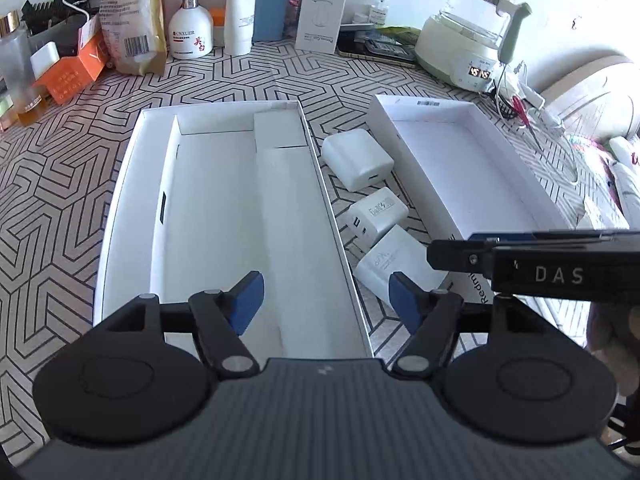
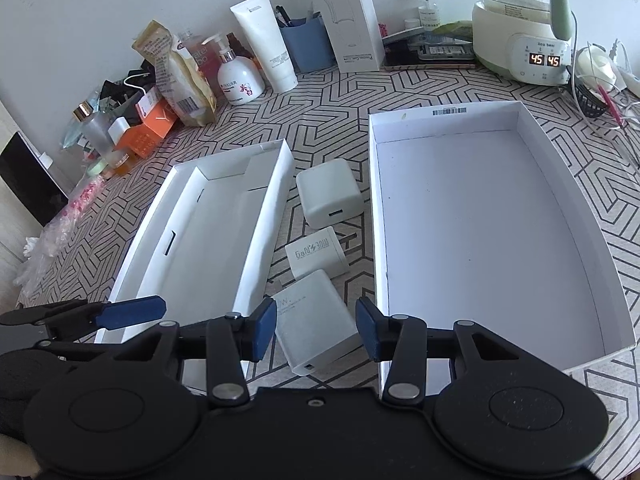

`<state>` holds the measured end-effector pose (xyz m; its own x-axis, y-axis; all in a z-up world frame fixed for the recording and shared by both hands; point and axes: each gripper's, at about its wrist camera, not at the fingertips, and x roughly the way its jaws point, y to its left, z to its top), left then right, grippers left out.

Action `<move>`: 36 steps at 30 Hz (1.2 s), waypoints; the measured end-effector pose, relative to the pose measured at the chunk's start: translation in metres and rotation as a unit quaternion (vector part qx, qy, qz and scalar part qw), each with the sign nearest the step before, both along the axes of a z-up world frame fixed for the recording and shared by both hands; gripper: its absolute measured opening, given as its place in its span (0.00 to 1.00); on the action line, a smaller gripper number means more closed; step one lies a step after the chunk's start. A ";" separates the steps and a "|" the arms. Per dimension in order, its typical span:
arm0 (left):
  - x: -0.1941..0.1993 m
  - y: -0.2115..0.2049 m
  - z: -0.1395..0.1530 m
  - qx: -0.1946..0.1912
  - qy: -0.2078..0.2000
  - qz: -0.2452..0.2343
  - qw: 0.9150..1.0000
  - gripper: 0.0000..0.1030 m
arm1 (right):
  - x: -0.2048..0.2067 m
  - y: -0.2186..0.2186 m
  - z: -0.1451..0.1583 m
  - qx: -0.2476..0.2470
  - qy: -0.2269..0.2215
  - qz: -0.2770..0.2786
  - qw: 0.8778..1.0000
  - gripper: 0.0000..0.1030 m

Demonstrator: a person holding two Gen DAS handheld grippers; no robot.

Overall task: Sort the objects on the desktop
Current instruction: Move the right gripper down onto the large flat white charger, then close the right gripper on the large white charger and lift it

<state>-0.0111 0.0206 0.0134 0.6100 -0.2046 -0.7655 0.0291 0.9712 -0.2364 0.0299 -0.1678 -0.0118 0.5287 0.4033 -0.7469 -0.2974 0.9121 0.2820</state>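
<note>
Three white chargers lie in a row on the patterned table between two open white boxes. The far charger (image 2: pixel 330 194) (image 1: pixel 357 159), the middle "GaN" charger (image 2: pixel 316 253) (image 1: pixel 378 211) and the near charger (image 2: pixel 316 322) (image 1: pixel 396 261) lie flat. The left box (image 1: pixel 224 216) (image 2: pixel 208 232) has dividers; the right box (image 2: pixel 488 236) (image 1: pixel 472 168) is plain. My right gripper (image 2: pixel 316 330) is open, its blue pads either side of the near charger, not clamping it. My left gripper (image 1: pixel 326 300) is open and empty over the left box's near right wall.
Bottles, a white tube (image 2: pixel 266 42), a blue pen cup (image 2: pixel 306 44), a tall white carton (image 2: pixel 348 16) and snack bags line the back wall. A kettle (image 2: pixel 524 20) with cables stands back right. An orange box (image 1: pixel 76 68) sits back left.
</note>
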 end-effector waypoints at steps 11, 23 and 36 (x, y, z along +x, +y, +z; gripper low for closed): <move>0.024 -0.017 0.013 -0.045 -0.021 -0.035 0.998 0.64 | -0.019 0.016 -0.016 -0.047 0.016 0.032 0.998 0.48; 0.030 -0.015 -0.003 -0.024 0.007 -0.010 1.000 0.62 | -0.008 0.044 -0.032 -0.141 -0.070 0.069 0.985 0.60; 0.029 0.008 -0.015 -0.035 0.018 0.024 0.999 0.65 | 0.007 0.055 -0.041 -0.167 -0.054 0.083 0.981 0.60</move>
<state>0.0183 0.0282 -0.0012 0.5922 -0.2302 -0.7722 -0.0262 0.9523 -0.3040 0.0369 -0.1123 -0.0532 0.5594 0.2320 -0.7957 -0.4613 0.8847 -0.0664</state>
